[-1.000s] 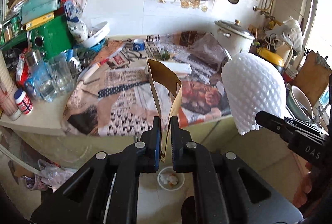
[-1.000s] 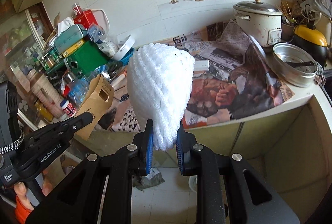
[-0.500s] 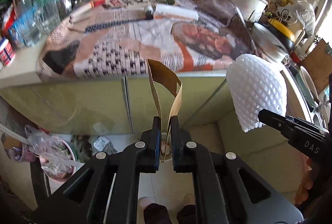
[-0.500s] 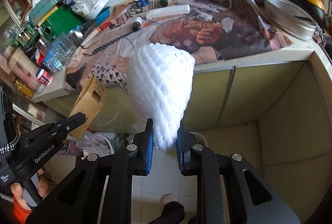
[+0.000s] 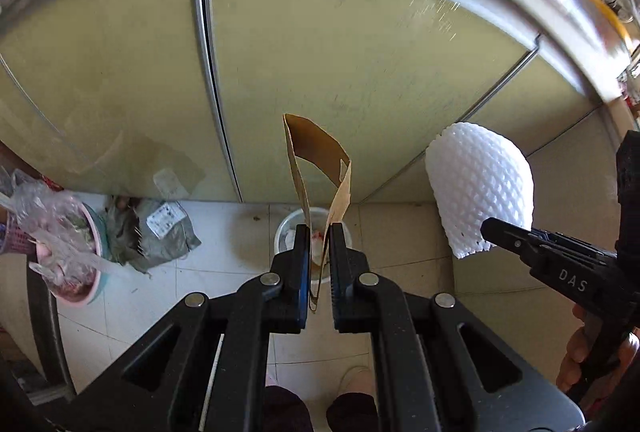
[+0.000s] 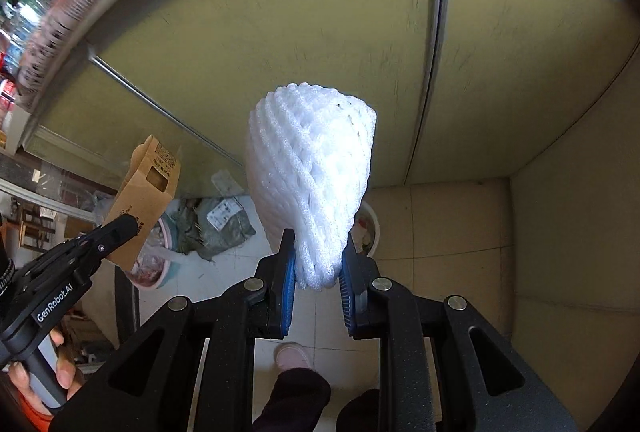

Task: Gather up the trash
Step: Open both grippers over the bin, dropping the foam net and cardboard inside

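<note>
Within the last second both views have swung down from the cluttered, newspaper-covered worktop to the pale green cabinet doors (image 5: 360, 52) and the tiled floor (image 5: 208, 272) below it. The worktop now shows only as a blurred strip along the upper edge of each view, so both hands have dropped low and tilted toward the floor.

The loads have not changed. The left tongs (image 5: 319, 252) are clenched on the lower end of the folded brown paper bag (image 5: 320, 168), which stands upright between the fingers. The right tongs (image 6: 318, 264) are grasping the narrow end of the white foam fruit net (image 6: 312, 168), which rises dome-shaped above them. In the left view the 2 items hang near each other but apart, both in the air in front of the cabinet.

A round white bowl-like bin (image 5: 289, 232) with scraps inside now sits on the floor directly beyond the paper bag. To the left lie a crumpled grey plastic mailer (image 5: 160, 232) and a pink basin (image 5: 86, 296) lined with clear plastic, holding waste.

The shift suggests the gathering stage is over for these 2 pieces and the drop-off is at hand; which container is meant for them cannot be told yet. Both are light, so releasing from low over the opening seems safest.
</note>
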Motion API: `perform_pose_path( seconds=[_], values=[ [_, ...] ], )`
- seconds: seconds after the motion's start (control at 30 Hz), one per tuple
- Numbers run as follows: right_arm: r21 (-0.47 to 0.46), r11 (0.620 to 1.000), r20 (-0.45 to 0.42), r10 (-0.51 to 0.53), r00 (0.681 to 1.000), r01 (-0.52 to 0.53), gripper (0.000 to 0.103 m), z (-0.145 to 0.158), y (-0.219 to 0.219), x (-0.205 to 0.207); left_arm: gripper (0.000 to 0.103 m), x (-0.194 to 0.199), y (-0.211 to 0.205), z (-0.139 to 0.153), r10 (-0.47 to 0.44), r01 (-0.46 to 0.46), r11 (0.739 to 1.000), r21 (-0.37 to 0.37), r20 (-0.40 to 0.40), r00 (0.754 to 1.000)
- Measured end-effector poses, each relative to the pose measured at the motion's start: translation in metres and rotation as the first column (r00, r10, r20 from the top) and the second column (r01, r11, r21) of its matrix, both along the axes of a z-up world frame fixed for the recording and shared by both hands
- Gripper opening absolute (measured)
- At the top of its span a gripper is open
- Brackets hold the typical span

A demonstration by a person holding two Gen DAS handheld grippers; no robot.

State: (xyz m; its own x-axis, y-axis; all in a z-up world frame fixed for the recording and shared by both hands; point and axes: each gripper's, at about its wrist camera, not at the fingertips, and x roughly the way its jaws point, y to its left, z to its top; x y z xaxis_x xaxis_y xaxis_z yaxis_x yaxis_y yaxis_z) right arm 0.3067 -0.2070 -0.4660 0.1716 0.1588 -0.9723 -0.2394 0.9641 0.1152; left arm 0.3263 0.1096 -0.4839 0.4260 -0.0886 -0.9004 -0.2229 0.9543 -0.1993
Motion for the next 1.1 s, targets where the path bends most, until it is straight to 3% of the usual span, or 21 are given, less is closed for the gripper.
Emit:
perform_pose_path(
  seconds=[0.2,0.37,0.53,0.73,0.83,0.9,1.1],
  values=[
    [0.001,1.000,-0.100,0.026,0.995,-0.026,0.018,-0.091,0.002,0.009,0.007,0.009,0.005,-0.085,0.023,-0.023,1.000,0.000,-0.062,0.998],
    [0.017,0.999,-0.153,0.053,0.987,-0.051,0.023,-0.144,0.013,0.021,0.007,0.014,0.010,-0.128,0.031,-0.032,0.999,-0.006,-0.082,0.996],
    [0.010,0.998,-0.200,0.061,0.978,-0.060,0.043,-0.181,0.017,0.029,0.007,0.021,0.008,-0.157,0.032,-0.033,0.999,-0.015,-0.089,0.995],
    [-0.006,0.999,-0.179,0.048,0.983,-0.050,0.044,-0.175,0.009,0.022,0.008,0.039,-0.007,-0.180,-0.011,0.006,0.999,-0.049,-0.102,0.995],
    [-0.012,0.999,-0.174,0.042,0.984,-0.045,0.045,-0.166,-0.002,0.019,0.019,0.048,-0.018,-0.186,-0.042,0.036,0.998,-0.057,-0.098,0.994],
    [-0.014,0.999,-0.166,0.033,0.986,-0.036,0.045,-0.158,-0.007,0.018,0.032,0.054,-0.025,-0.189,-0.049,0.043,0.998,-0.051,-0.108,0.993],
    [-0.002,1.000,-0.125,0.020,0.992,-0.021,0.045,-0.129,-0.012,0.022,0.036,0.054,-0.034,-0.179,-0.064,0.058,0.997,-0.050,-0.119,0.991]
  ],
)
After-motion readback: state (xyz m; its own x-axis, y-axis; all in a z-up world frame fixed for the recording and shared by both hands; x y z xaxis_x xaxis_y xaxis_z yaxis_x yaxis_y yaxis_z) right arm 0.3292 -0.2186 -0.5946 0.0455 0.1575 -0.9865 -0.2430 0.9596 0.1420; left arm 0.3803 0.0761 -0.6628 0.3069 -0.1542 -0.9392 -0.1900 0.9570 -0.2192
